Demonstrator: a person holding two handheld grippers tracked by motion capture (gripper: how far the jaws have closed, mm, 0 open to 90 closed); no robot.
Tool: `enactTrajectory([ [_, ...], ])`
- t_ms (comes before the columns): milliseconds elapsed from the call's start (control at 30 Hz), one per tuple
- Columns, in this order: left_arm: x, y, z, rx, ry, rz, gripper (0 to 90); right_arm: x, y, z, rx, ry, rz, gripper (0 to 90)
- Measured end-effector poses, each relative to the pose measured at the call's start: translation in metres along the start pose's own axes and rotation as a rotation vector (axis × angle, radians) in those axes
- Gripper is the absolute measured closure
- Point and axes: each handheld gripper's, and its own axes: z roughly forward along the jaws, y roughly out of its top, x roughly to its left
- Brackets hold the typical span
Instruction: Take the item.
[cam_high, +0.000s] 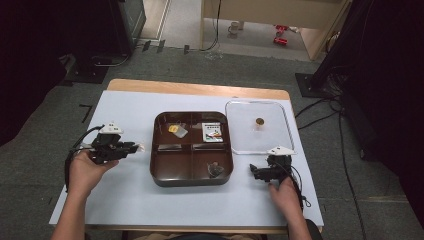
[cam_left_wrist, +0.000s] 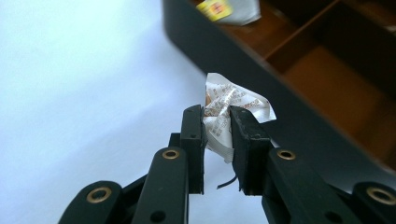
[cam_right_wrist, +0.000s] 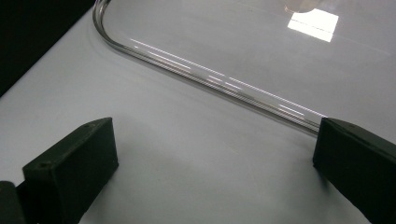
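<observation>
High view: left gripper (cam_high: 134, 147) level, pinching wrapper (cam_left_wrist: 229, 112) beside tray (cam_high: 156, 150)

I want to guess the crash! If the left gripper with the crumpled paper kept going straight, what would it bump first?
Most likely the dark tray's outer wall. The left gripper, shut on the crumpled wrapper, points right at it, though how near is unclear.

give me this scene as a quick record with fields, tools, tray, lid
left tool: shut on a crumpled packet, just left of the tray
right tool: open, nothing between its jaws, near the lid's front edge
tray: dark brown, four compartments, centre of the table
tray contents: yellow packet back left, printed packet back right, small dark item front right, front left bare
lid: clear, flat on the table right of the tray
table: white top
</observation>
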Motion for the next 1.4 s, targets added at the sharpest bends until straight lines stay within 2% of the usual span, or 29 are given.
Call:
enactTrajectory([
  [100,0.008,0.0,0.008,0.003,0.01,-0.025,76.5,0.0,0.0,0.0,-0.001,-0.001,0.0,0.0],
  [300,0.015,0.0,0.021,0.014,0.027,-0.038,76.4,0.0,0.0,0.0,-0.001,-0.002,-0.002,0.0],
  [567,0.022,0.002,0.036,0.04,0.051,-0.034,76.3,0.001,0.0,0.0,-0.003,-0.004,-0.003,0.0],
  [800,0.028,0.002,0.045,0.049,0.048,-0.043,76.0,0.002,0.0,0.0,-0.009,-0.012,-0.011,0.0],
  [867,0.03,0.002,0.046,0.039,0.04,-0.056,75.6,0.002,-0.001,-0.001,-0.01,-0.015,-0.014,0.0],
  [1100,0.028,0.001,0.05,0.059,0.039,-0.041,68.0,0.002,-0.001,-0.001,-0.011,-0.016,-0.016,0.0],
  [1267,0.027,0.002,0.048,0.047,0.054,-0.047,52.9,0.002,-0.001,-0.001,-0.01,-0.016,-0.015,0.0],
  [1400,0.026,0.003,0.044,0.038,0.04,-0.05,47.7,0.002,-0.001,-0.001,-0.01,-0.015,-0.014,0.0],
])
